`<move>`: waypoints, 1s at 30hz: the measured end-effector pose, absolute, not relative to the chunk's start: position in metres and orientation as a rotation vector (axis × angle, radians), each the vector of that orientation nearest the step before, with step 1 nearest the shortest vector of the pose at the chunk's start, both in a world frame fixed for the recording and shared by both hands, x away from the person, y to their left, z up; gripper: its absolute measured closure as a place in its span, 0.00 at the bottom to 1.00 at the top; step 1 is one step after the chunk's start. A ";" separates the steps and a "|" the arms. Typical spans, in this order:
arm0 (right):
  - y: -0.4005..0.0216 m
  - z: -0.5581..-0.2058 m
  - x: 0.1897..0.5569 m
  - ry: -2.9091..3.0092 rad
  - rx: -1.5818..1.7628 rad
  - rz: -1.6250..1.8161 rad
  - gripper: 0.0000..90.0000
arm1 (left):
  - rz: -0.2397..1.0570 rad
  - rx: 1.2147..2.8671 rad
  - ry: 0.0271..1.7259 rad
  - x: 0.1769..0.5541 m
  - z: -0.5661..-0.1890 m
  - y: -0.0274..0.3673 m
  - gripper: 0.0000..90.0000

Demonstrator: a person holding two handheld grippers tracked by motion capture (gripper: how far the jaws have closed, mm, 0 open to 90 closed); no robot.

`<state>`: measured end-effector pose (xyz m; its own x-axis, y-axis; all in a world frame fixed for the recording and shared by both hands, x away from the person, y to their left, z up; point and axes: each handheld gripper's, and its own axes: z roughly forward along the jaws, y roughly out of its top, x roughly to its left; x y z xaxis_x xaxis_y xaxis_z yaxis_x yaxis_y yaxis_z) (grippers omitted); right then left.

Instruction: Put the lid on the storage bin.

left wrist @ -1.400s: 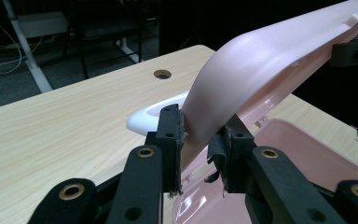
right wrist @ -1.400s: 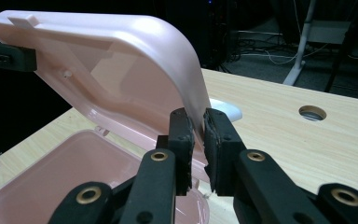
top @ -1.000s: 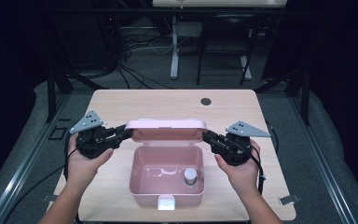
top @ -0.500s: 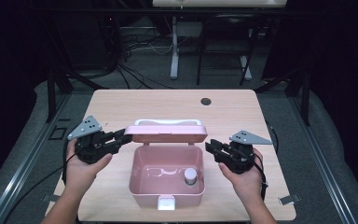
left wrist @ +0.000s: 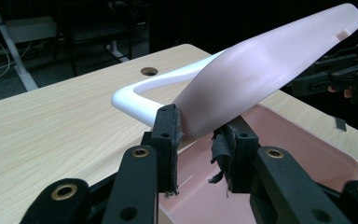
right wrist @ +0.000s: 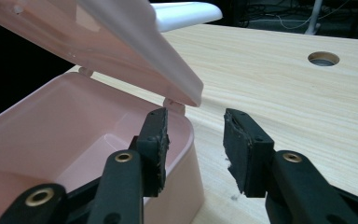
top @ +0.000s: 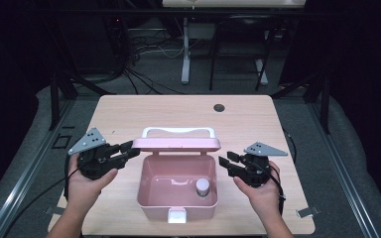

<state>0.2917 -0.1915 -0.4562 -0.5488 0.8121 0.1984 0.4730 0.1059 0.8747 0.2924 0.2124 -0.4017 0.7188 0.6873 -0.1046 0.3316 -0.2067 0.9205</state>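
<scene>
A pink box [top: 153, 212] stands open on the table, with a small pale bottle [top: 203, 187] in its right front corner. Its lid [top: 176, 144] is half raised, the white handle [top: 178, 131] behind it. My left gripper [top: 131, 148] is shut on the lid's left corner; in the left gripper view that gripper [left wrist: 196, 133] has the lid [left wrist: 261, 70] filling the gap between its pads, though the jaws have just been opening slightly. My right gripper [top: 225, 159] is open beside the box's right wall. Its jaws [right wrist: 196, 135] have just been opening with nothing between them, below the lid's corner [right wrist: 121, 37].
The light wooden table [top: 129, 114] has a round cable hole [top: 219, 107] at the back. A white latch [top: 177, 215] hangs on the box's front. Dark floor, cables and frame legs surround the table. A metal clip [top: 305, 212] lies near the front right corner.
My right gripper has let go of the lid's right corner, sunk toward the table and spread its jaws. The lid has tipped further back, baring the white handle. My left hand barely moved.
</scene>
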 end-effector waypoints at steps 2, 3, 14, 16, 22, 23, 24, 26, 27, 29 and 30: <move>-0.193 -0.458 0.292 2.058 1.266 1.419 0.65 | 0.398 1.815 0.800 0.291 -0.402 0.213 0.78; -0.194 -0.459 0.293 2.057 1.273 1.415 0.65 | 0.394 1.810 0.802 0.291 -0.402 0.212 0.78; -0.201 -0.462 0.293 2.033 1.308 1.428 0.63 | 0.391 1.815 0.792 0.284 -0.405 0.213 0.76; -0.202 -0.463 0.293 2.030 1.312 1.426 0.63 | 0.389 1.813 0.794 0.282 -0.406 0.213 0.76; -0.203 -0.465 0.294 2.029 1.323 1.423 0.62 | 0.388 1.823 0.786 0.277 -0.407 0.215 0.76; -0.203 -0.465 0.294 2.033 1.325 1.418 0.62 | 0.384 1.814 0.789 0.276 -0.407 0.214 0.76; -0.203 -0.465 0.294 2.032 1.326 1.421 0.62 | 0.385 1.817 0.786 0.275 -0.407 0.214 0.76; -0.203 -0.465 0.294 2.030 1.326 1.423 0.62 | 0.391 1.836 0.781 0.273 -0.407 0.214 0.76; -0.203 -0.465 0.294 2.029 1.327 1.423 0.62 | 0.389 1.829 0.784 0.273 -0.408 0.214 0.76; -0.203 -0.465 0.294 2.028 1.326 1.425 0.62 | 0.387 1.830 0.785 0.272 -0.409 0.214 0.76; -0.203 -0.466 0.294 2.028 1.328 1.425 0.62 | 0.386 1.837 0.783 0.271 -0.409 0.214 0.76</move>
